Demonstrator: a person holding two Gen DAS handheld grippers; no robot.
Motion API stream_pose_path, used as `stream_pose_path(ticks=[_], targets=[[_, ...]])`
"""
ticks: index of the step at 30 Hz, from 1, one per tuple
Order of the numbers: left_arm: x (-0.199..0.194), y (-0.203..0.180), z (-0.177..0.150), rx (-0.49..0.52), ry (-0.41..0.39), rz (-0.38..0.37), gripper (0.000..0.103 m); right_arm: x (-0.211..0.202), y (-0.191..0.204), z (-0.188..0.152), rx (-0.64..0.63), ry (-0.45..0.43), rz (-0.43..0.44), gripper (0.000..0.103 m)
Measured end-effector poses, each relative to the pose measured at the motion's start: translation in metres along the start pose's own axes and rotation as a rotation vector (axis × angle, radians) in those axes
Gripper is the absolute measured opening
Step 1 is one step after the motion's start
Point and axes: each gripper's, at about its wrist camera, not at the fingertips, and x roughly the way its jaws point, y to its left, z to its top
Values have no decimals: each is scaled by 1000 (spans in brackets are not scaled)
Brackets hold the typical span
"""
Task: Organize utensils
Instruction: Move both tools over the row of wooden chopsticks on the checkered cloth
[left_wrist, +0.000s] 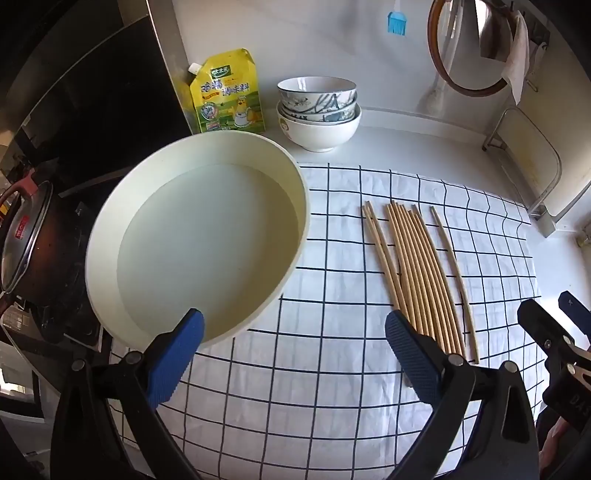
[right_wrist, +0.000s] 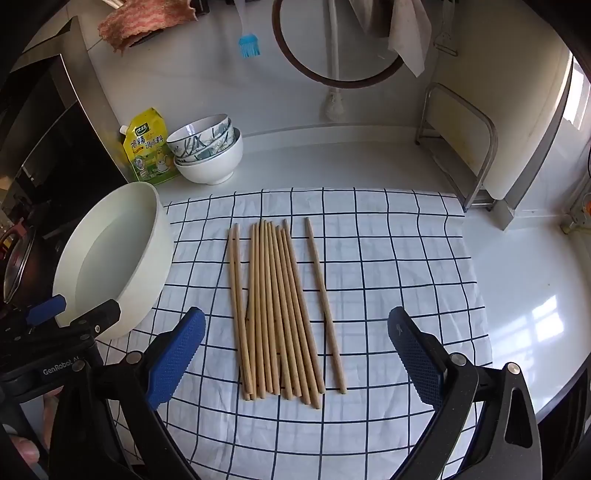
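Empty basin, chopsticks loose beside it

The cream basin (right_wrist: 110, 258) held nothing; the chopsticks (right_wrist: 277, 314) lay right of it on the checked cloth (right_wrist: 388, 295), stacked bowls (right_wrist: 208, 151) behind it on the counter (right_wrist: 517, 295). Left tongs (left_wrist: 293, 354) and right tongs (right_wrist: 295, 354) gaped, holding nothing.

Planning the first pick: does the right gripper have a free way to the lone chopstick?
Probably yes: the right gripper is open, and the lone chopstick lies apart from the bundle, uncovered.

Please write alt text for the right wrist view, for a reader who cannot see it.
Open right tongs hover over wooden chopsticks lying side by side on a checked cloth. An empty white basin sits left, with stacked bowls behind.
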Motion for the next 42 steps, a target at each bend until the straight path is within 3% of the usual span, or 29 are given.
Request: stream_pose_path(ticks=[8,16,17,24,34,42], targets=[[28,-35,-7,-20,13,-87,97,35,-41,-7,-17,83,-4,95],[68,-50,-15,-78,50,-29,97,84,-52,-6,-94,88,-8,94],[73,-50,-15,-89,53,-25,97,88,-57,-6,-103,131,-18,94],[101,-57,-18,-107,75,24,97,123,-50,-1,-127,111,-25,94],[122,-61,-21,-100,74,68,97,141,-45,-4,-153,101,-70,94],[124,-56,-24,-124,71,51,97,145,-59,-3,-118,115,-57,94]])
